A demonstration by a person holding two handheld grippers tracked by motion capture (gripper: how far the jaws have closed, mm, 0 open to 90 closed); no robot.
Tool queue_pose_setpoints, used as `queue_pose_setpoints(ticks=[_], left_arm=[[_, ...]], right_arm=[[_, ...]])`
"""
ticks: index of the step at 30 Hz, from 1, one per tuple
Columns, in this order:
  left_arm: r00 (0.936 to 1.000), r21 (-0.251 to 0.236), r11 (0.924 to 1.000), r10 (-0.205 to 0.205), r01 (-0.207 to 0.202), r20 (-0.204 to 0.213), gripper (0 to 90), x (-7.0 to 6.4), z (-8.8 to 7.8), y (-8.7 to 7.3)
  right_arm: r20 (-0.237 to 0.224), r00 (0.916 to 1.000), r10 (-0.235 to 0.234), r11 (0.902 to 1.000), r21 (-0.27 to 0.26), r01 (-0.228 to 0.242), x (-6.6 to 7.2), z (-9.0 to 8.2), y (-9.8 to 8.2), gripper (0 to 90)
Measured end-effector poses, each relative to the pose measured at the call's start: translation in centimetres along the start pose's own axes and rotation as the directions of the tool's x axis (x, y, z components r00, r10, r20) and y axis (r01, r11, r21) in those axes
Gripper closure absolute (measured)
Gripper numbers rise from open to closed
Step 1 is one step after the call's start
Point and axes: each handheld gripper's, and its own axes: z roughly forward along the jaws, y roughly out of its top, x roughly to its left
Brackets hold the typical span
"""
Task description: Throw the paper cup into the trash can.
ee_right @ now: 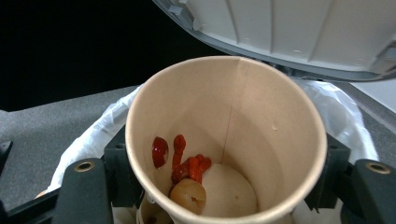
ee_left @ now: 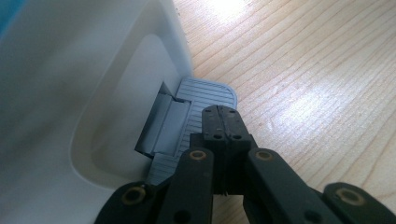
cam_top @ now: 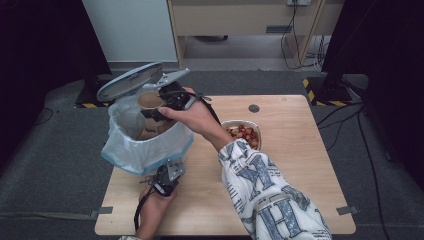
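Note:
A white pedal bin (cam_top: 145,147) lined with a pale blue bag stands at the table's left, its grey lid (cam_top: 131,80) raised. My left gripper (cam_top: 171,172) is shut, with its tips resting on the bin's grey ribbed pedal (ee_left: 205,95) at the foot of the white bin wall (ee_left: 70,93). My right gripper (cam_top: 156,106) is shut on a brown paper cup (cam_top: 150,100), held over the bin's mouth. In the right gripper view the cup (ee_right: 261,121) sits between the two jaws, under the lid (ee_right: 299,32). Red and pale food scraps (ee_right: 187,168) lie at its bottom.
A small bowl (cam_top: 243,134) of red food pieces stands near the middle of the wooden table (cam_top: 290,165), just right of the right forearm. Dark stands and cables line the floor behind and to the right of the table.

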Motion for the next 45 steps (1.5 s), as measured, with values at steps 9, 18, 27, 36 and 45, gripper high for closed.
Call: queue_pose_setpoints(ticks=[9,18,27,36,45], left_arm=[[1.0000,0.000,1.0000,0.001,-0.001,0.002,89.7,0.0,0.0,0.0],[1.0000,-0.001,1.0000,-0.001,0.001,0.003,89.7,0.1,0.0,0.0],[1.0000,-0.003,1.0000,-0.001,0.001,0.005,89.7,0.1,0.0,0.0],[1.0000,-0.004,1.0000,-0.003,0.003,0.006,89.7,0.1,0.0,0.0],[1.0000,-0.003,1.0000,-0.003,0.003,0.006,89.7,0.1,0.0,0.0]], right_arm=[[-0.023,0.9994,-0.024,0.9989,-0.041,0.023,1.1,0.9,0.0,13.0],[-0.004,1.0000,-0.005,0.9989,-0.047,0.005,0.2,-0.6,-0.3,12.7],[0.020,0.9997,0.013,0.9990,-0.043,-0.012,-0.5,-1.7,-0.9,12.3],[0.063,0.9968,0.049,0.9984,-0.030,-0.048,-1.5,-3.1,-1.5,9.8],[0.101,0.9927,0.066,0.9975,-0.032,-0.063,-2.5,-4.7,-2.2,9.0]])
